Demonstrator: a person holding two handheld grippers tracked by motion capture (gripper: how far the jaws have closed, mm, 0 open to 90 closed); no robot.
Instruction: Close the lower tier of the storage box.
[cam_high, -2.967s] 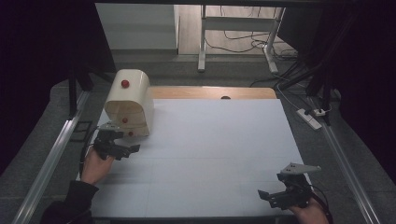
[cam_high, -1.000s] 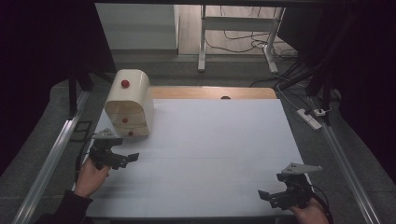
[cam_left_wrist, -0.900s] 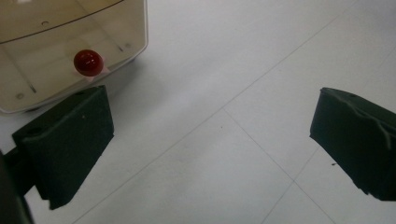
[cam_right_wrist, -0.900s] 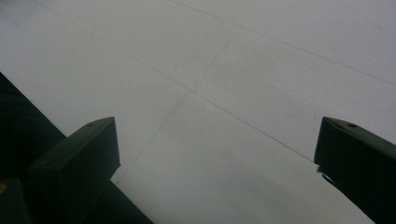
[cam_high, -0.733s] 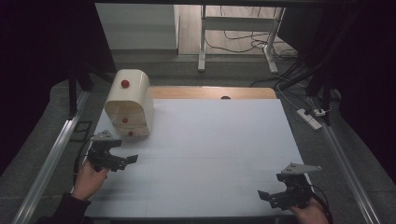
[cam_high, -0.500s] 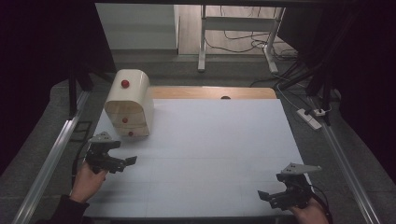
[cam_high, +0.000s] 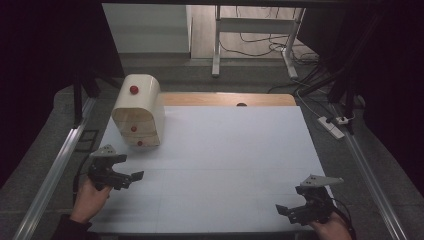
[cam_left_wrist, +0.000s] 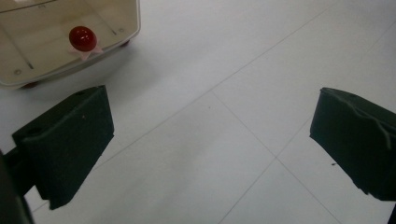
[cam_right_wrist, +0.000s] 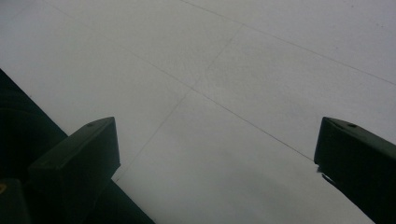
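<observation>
Cream-coloured, the small rounded wooden drawer chest (cam_high: 138, 111) with red ball knobs (cam_left_wrist: 82, 38) stands at the far left of the white table (cam_high: 235, 165). The left gripper (cam_high: 131, 177) sits near its front (not touching), jaws spread wide. The right gripper (cam_high: 283, 210), also released, rests at the near right corner.

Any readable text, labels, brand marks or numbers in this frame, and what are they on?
None can be read.
The small drawer cabinet carries red knobs but no lettering.
The white table surface shows seam lines alone.
The left tongs and right tongs bear no markings.
</observation>
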